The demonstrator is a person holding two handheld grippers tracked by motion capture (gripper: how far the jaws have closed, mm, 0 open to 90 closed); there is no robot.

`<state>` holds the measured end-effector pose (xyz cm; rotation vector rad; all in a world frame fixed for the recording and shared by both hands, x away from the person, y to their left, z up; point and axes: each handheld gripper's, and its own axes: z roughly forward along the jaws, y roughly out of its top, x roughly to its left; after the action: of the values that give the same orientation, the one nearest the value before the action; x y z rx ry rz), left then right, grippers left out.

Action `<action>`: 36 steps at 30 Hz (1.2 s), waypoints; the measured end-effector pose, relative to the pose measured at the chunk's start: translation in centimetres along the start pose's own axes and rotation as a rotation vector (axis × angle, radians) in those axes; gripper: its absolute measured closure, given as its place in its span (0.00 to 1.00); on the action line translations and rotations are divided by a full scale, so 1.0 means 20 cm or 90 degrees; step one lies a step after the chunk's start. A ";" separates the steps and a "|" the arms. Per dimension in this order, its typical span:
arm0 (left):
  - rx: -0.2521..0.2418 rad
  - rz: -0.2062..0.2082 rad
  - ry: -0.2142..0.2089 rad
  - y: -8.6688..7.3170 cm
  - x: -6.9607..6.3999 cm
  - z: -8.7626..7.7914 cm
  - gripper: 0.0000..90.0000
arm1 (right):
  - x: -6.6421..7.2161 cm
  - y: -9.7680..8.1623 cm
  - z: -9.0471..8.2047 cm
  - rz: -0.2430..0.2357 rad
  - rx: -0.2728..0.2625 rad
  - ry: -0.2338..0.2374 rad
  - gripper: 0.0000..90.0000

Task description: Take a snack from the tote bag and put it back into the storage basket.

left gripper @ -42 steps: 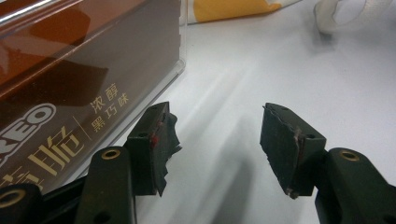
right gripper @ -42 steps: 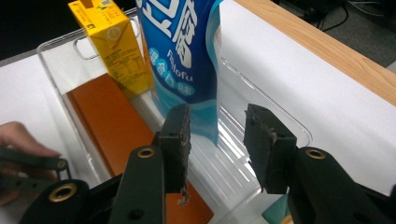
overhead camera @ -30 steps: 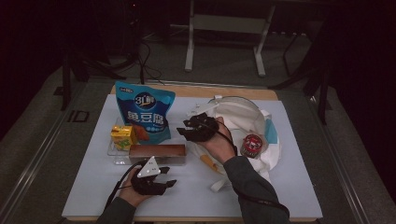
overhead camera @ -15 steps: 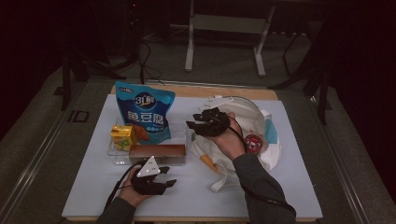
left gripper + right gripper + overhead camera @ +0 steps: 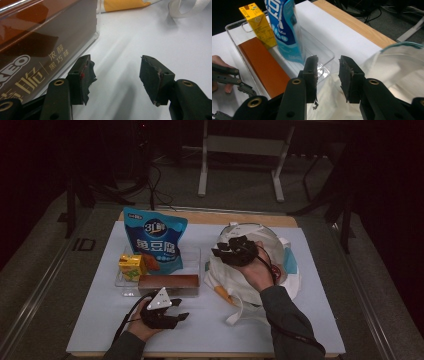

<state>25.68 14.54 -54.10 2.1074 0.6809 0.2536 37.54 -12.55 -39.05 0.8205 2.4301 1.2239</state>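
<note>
white matte tabletop (image 5: 320,320) | clear rigid tray (image 5: 192,257) | soft cloth bag (image 5: 235,280)

Right gripper (image 5: 235,251) carried away from the clear tray (image 5: 197,257) and out over the white tote bag (image 5: 235,282), a little farther up the bench (image 5: 320,320), jaws just closing with nothing between them, forearm angled more steeply toward the bag's mouth.

Snack bag (image 5: 154,240), juice carton (image 5: 131,266) and long box (image 5: 168,282) in clear tray (image 5: 196,255), cloth bag (image 5: 280,270) right of it
</note>
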 end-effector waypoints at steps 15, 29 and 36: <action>0.001 0.002 0.000 0.00 0.00 0.00 0.48 | -0.13 -0.10 -0.11 0.010 0.050 -0.042 0.83; 0.001 -0.001 0.000 0.00 0.00 0.00 0.48 | -0.21 -0.26 -0.20 0.013 0.122 -0.070 0.87; 0.003 0.001 0.000 0.00 0.00 0.00 0.48 | -0.21 -0.30 -0.23 0.006 0.154 -0.072 0.87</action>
<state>25.71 14.52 -54.10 2.1120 0.6803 0.2533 36.51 -20.91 -41.24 0.9397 2.5139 0.8718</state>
